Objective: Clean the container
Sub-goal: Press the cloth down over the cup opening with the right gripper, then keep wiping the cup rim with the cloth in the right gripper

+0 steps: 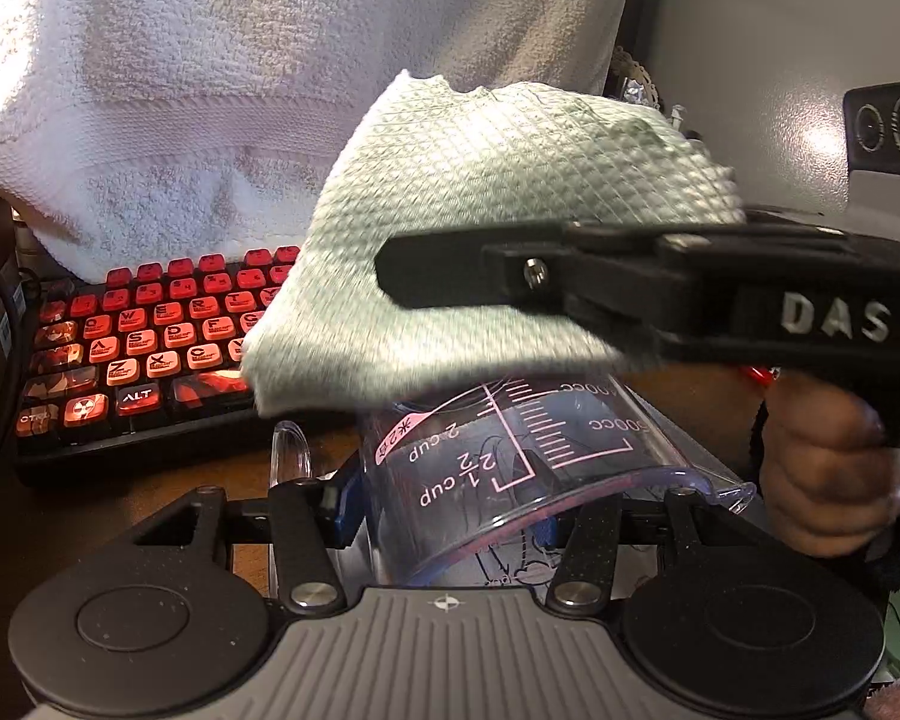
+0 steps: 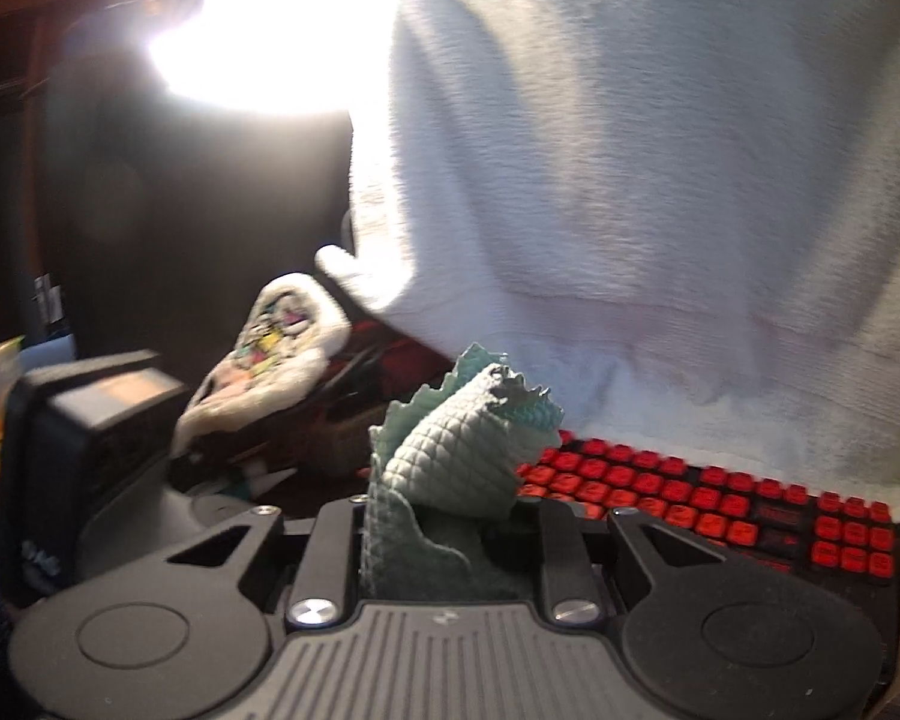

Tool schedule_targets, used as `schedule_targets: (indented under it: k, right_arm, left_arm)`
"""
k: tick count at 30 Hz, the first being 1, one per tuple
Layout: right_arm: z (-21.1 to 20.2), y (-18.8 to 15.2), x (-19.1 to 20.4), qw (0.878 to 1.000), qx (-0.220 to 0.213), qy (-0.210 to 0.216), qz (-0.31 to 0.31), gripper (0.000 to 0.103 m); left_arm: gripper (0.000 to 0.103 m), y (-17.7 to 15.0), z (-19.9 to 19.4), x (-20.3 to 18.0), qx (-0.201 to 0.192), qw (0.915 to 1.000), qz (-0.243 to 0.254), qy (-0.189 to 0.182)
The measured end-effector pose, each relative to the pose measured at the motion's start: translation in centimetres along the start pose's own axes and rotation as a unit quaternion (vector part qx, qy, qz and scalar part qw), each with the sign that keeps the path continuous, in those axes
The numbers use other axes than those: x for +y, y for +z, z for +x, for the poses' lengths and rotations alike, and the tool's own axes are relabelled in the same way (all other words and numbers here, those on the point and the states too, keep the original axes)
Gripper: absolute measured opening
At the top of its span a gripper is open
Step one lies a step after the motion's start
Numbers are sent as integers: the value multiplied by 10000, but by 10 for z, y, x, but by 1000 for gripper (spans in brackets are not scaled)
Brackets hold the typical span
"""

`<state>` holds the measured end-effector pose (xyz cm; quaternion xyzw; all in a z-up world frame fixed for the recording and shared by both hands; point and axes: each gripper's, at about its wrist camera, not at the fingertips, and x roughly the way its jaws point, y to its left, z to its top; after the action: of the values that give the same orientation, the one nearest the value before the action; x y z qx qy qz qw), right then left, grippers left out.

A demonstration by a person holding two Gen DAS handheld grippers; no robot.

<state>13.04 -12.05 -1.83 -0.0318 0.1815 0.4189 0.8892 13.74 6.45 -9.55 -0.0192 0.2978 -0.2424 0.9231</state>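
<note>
A clear measuring cup (image 1: 510, 456) with pink scale marks sits low in the left wrist view, its rim and spout turned toward the camera. My left gripper (image 1: 450, 510) is shut on it, with blue pads on either side of its wall. A pale green waffle cloth (image 1: 480, 192) hangs over the cup's far end and hides it. My right gripper (image 1: 390, 276) reaches in from the right and is shut on that cloth. In the right wrist view the cloth (image 2: 456, 450) is bunched between the right gripper's (image 2: 444, 516) shut fingers.
A keyboard (image 1: 144, 342) with red keys lies on the wooden desk (image 1: 168, 480), also seen at right as the keyboard (image 2: 720, 510). A white towel (image 1: 180, 90) drapes behind it. A hand (image 1: 828, 468) grips the right tool. A bright light (image 2: 258, 48) glares at upper left.
</note>
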Motion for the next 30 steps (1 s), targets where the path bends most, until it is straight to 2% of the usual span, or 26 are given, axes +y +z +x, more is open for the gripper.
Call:
schedule_targets:
  k: [3, 5, 7, 12, 15, 18, 20, 28, 30]
  right_arm:
    - [-1, 0, -2, 10000, 10, -49, 2, 18]
    - [-2, 0, -3, 10000, 16, -81, 4, 19]
    - [-4, 0, 1, 10000, 9, -72, -28, 22]
    - [-9, -4, 19, 9989, 119, 455, -29, 22]
    - [-13, -7, 33, 9980, 110, 581, -205, 24]
    - [-14, -8, 36, 9981, 103, 559, -255, 23]
    - [-12, -6, 31, 9980, 122, 583, -199, 19]
    - [-5, 2, 0, 10000, 30, 17, 86, 18]
    - [-3, 3, -6, 9997, 54, 47, 246, 18]
  left_arm:
    - [50, 1, 1, 4, 1, 10000, 18, 6]
    - [50, -6, -13, -27, -7, 10000, 56, 31]
    - [50, -6, -13, -28, -7, 10000, 47, 26]
    - [50, -7, -14, -30, -8, 10000, 46, 25]
    - [50, -7, -14, -32, -8, 10000, 45, 25]
    - [50, -5, -12, -26, -1, 10000, 45, 3]
    - [50, -3, -7, -19, 2, 10000, 30, -9]
    - [50, -3, -8, -19, 2, 10000, 31, -11]
    - [50, -3, -7, -17, 2, 10000, 38, -8]
